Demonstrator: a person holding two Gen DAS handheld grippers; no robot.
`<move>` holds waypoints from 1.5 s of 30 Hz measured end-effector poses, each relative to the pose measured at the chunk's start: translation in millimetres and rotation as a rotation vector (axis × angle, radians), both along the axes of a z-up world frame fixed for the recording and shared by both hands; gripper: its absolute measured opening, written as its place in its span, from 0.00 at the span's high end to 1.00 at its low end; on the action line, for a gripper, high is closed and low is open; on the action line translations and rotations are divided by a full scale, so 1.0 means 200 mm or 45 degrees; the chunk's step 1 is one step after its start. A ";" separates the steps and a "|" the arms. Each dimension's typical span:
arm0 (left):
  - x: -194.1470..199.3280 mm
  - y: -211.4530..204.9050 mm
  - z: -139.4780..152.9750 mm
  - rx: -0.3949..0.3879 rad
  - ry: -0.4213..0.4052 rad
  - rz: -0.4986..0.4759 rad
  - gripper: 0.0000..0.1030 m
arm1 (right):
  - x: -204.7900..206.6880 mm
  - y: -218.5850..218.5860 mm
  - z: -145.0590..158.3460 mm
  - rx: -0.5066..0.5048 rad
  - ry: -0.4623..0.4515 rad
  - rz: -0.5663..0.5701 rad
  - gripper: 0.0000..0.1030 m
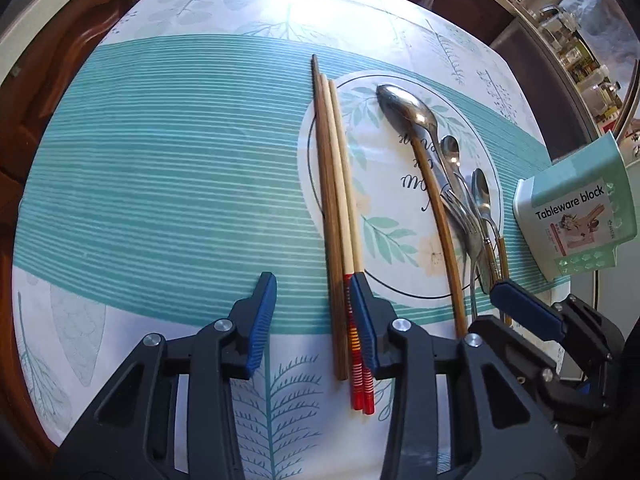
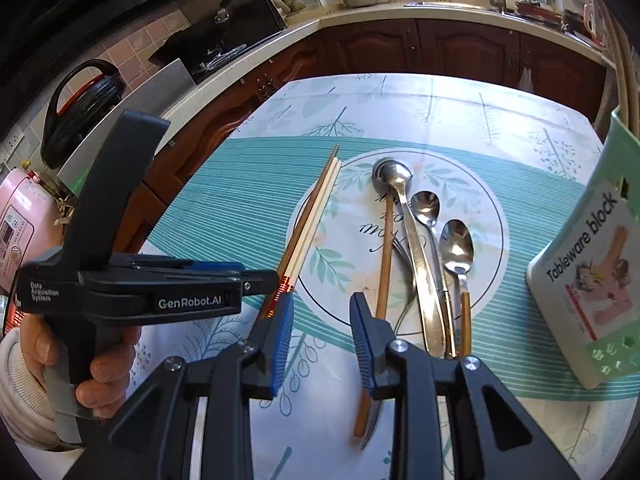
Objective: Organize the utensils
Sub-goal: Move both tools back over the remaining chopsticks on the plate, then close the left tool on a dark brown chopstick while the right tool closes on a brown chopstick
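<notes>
Two dark wooden chopsticks (image 1: 326, 184) and two pale ones with red striped ends (image 1: 362, 364) lie side by side on the leaf-print tablecloth (image 1: 160, 160). My left gripper (image 1: 312, 284) hovers over their near ends, open; the dark pair shows in the gap and the red ends run under the right-hand finger. To the right lie a large spoon (image 1: 404, 108), two small spoons (image 1: 450, 150), a fork (image 1: 464, 208) and a long wooden handle (image 1: 436, 208). My right gripper (image 2: 320, 300) is open above those handles, pressing nothing. A green "Tableware block" holder (image 2: 592, 272) stands at the right.
A hand (image 2: 108, 360) in a white sleeve holds the left gripper (image 2: 264, 280). Wooden cabinets (image 2: 460, 48) and a counter with a sink run behind the table. A pink cooker (image 2: 20, 236) and a black pot lid (image 2: 80, 112) stand at the left.
</notes>
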State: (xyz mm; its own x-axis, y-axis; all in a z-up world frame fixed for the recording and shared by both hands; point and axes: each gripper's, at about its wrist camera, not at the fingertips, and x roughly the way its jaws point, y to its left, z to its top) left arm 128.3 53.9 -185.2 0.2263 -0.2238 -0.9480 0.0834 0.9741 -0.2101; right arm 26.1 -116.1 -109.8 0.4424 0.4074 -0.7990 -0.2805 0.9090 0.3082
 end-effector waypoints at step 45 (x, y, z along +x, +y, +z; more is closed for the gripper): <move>0.43 0.04 -0.04 0.264 0.266 -0.197 0.96 | 0.40 0.05 -0.22 -0.108 0.519 0.035 0.94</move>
